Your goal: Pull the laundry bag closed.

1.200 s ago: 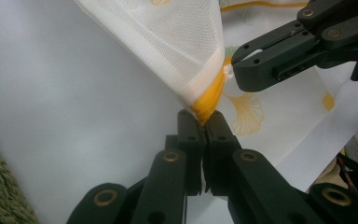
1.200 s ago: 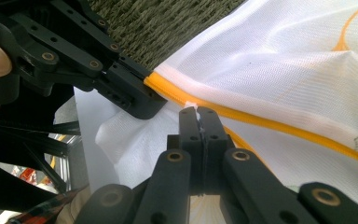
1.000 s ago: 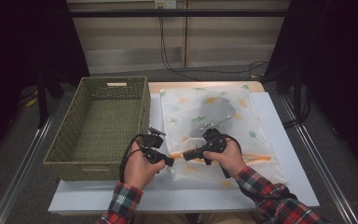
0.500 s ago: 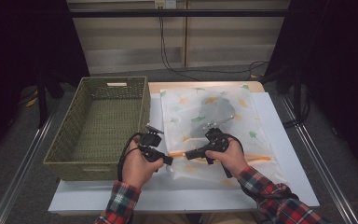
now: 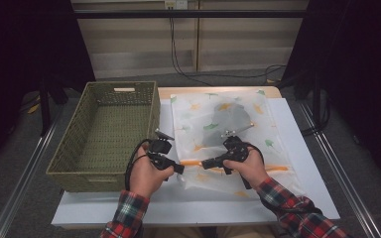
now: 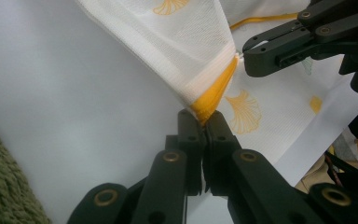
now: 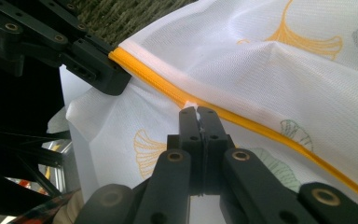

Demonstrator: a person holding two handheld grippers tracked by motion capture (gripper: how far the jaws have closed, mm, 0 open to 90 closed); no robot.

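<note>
With the left tool [image 6: 204,122] clenched on the white leaf-printed mesh laundry bag's [image 5: 228,124] orange zip end and the right tool [image 7: 198,113] gripping its small white puller, draw steadily along the zip.

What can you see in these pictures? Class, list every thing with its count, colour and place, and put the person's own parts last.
Mesh bag: one, white with orange and green leaf prints, on the board, right of the basket.
Zip: one, orange, along the bag's near edge.
Grey item: one, inside the bag; too blurred to name.
Basket: one, green woven, at the table's left.
Board: one, white, under the bag.
Table: one, pale wood, its far edge shows.
Cables: a few, black, on the floor behind.
Sleeves: two, red plaid, at the bottom.
Left gripper: one, black, shut on the bag's zip end.
Right gripper: one, black, shut on the zip's small white tab.
</note>
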